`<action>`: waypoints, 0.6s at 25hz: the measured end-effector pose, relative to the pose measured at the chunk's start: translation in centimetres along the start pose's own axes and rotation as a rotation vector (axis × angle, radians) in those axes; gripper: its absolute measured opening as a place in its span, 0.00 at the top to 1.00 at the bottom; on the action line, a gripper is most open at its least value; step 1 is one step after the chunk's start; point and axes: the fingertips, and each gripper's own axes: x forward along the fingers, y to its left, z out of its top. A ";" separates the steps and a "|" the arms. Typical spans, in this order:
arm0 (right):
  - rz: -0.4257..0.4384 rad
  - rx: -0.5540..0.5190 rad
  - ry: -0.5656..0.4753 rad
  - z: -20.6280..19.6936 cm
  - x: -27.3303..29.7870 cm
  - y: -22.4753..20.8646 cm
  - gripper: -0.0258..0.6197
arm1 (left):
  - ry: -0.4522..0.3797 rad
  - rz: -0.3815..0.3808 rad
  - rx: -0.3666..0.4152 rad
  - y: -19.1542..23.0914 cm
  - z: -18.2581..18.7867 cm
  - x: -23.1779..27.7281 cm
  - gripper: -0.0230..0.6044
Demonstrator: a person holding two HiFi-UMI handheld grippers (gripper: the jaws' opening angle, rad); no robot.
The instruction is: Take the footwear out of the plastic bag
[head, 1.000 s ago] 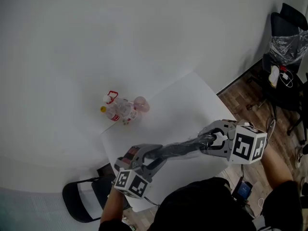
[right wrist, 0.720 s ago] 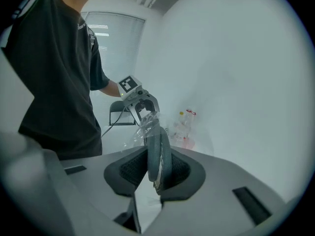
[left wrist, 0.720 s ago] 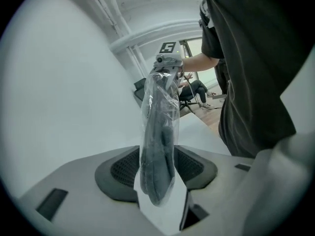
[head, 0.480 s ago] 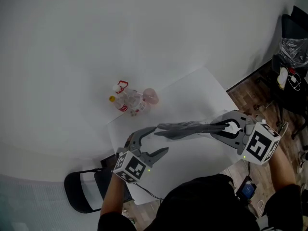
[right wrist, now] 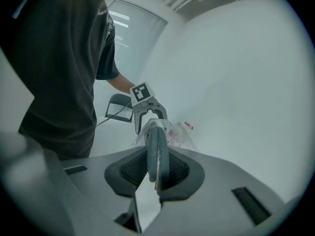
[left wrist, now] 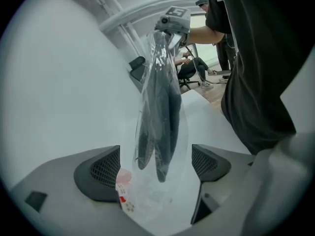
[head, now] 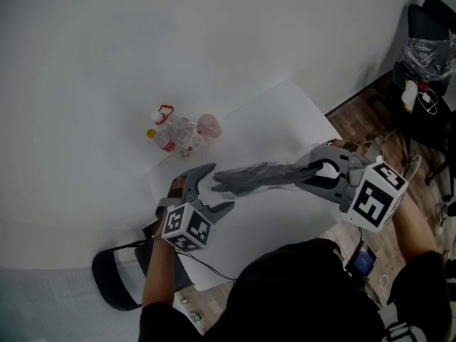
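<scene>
Dark grey footwear (head: 263, 177) lies inside a clear plastic bag (left wrist: 147, 195), held level above the white table (head: 285, 120). My right gripper (head: 324, 171) is shut on one end of the bagged footwear (right wrist: 156, 151), its jaws having closed within the last second. My left gripper (head: 222, 186) stands wide open around the bag's other end, its jaws having just been opening. In the left gripper view the footwear (left wrist: 165, 112) hangs between the pads (left wrist: 101, 173) without touching them. The right gripper (left wrist: 170, 26) shows at the bag's far end.
A cluster of clear bottles (head: 178, 130) with red and pink caps stands at the table's far left corner. A black chair (head: 114, 283) sits below the table's left edge. Another chair with a plastic sack (head: 427, 52) stands on the wooden floor at right.
The left gripper was shut on the bag's end a second ago. It has opened wide and let go. The right gripper still carries the bagged footwear, lifted slightly.
</scene>
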 end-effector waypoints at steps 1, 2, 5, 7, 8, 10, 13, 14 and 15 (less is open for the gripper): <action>0.018 -0.008 -0.011 0.5 -0.1 -0.3 0.84 | 0.003 -0.010 0.000 0.1 0.0 0.1 0.26; 0.035 -0.015 -0.025 1.0 -0.2 -0.4 0.84 | 0.001 -0.017 -0.005 0.2 0.0 0.2 0.26; 0.071 -0.015 -0.067 2.0 -0.3 -0.3 0.84 | 0.003 -0.026 -0.004 -0.1 0.2 0.4 0.28; 0.076 -0.005 -0.077 2.0 -0.3 -0.1 0.84 | 0.000 -0.010 0.003 -0.3 0.5 0.8 0.65; 0.077 0.001 -0.077 1.9 -0.3 0.1 0.84 | -0.001 -0.012 0.000 -0.6 0.6 1.0 0.70; 0.081 0.013 -0.074 1.6 -0.2 0.3 0.84 | 0.005 -0.038 -0.013 -1.5 0.6 1.5 0.72; 0.085 0.021 -0.070 1.4 0.0 0.6 0.84 | 0.015 -0.062 -0.014 -2.3 0.5 1.8 0.74; 0.085 0.024 -0.069 1.4 0.0 0.6 0.84 | 0.014 -0.063 -0.014 -2.3 0.5 1.8 0.75; 0.082 0.031 -0.069 1.3 0.0 0.6 0.84 | 0.012 -0.064 -0.014 -2.4 0.6 1.8 0.75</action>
